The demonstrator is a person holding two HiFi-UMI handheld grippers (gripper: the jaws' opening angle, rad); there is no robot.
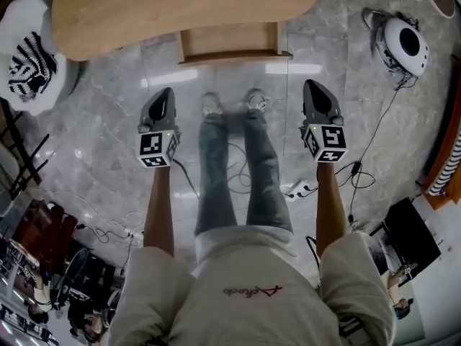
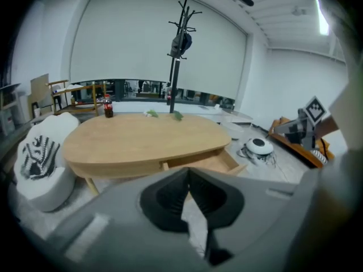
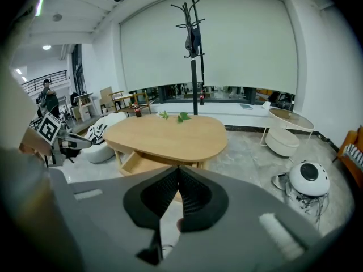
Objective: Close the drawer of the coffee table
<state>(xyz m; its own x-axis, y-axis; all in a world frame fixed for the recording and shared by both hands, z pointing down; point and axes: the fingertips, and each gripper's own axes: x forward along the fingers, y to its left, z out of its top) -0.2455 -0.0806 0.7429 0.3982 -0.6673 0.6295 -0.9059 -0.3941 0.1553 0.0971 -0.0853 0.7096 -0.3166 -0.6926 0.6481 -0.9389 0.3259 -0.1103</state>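
- Grey left gripper [image 1: 164,92], grey right gripper [image 1: 311,85]: jaws clenched, nothing btwn.
- Shallow light-wood drawer [image 1: 229,43]: pulled out of oval light-wood coffee table [image 1: 180,6], front twd person's legs [image 1: 234,171].
- Both grippers over grey marble floor [image 1: 108,121], apart from drawer, one each side of legs.

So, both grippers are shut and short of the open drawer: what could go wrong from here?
1. The drawer stands open under the coffee table. A push from only the left gripper or the right gripper, off centre, might skew and jam it.
2. The shut jaw tips are narrow and could slip off the drawer's front.
3. A power strip lies on the floor by the person's legs and might catch a step.
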